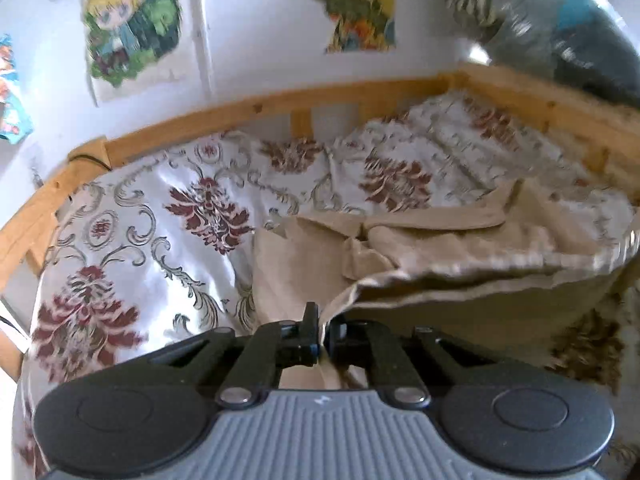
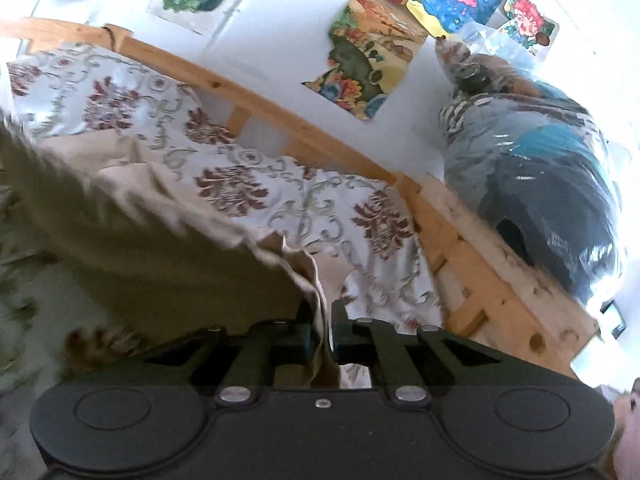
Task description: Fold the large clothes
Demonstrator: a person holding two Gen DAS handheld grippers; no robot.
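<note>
A large beige garment (image 1: 460, 248) lies partly on a bed with a white and maroon floral bedspread (image 1: 160, 220). My left gripper (image 1: 322, 334) is shut on the garment's near edge, which stretches taut to the right and is lifted off the bed. In the right wrist view the same garment (image 2: 132, 220) hangs to the left, and my right gripper (image 2: 322, 332) is shut on a bunched edge of it above the bedspread (image 2: 280, 200). The fabric is motion-blurred in both views.
A wooden bed frame (image 1: 280, 104) runs along a white wall with cartoon posters (image 1: 128, 20). A clear plastic bag stuffed with clothes (image 2: 540, 184) sits on the frame's right end. The rail (image 2: 460, 248) also shows in the right wrist view.
</note>
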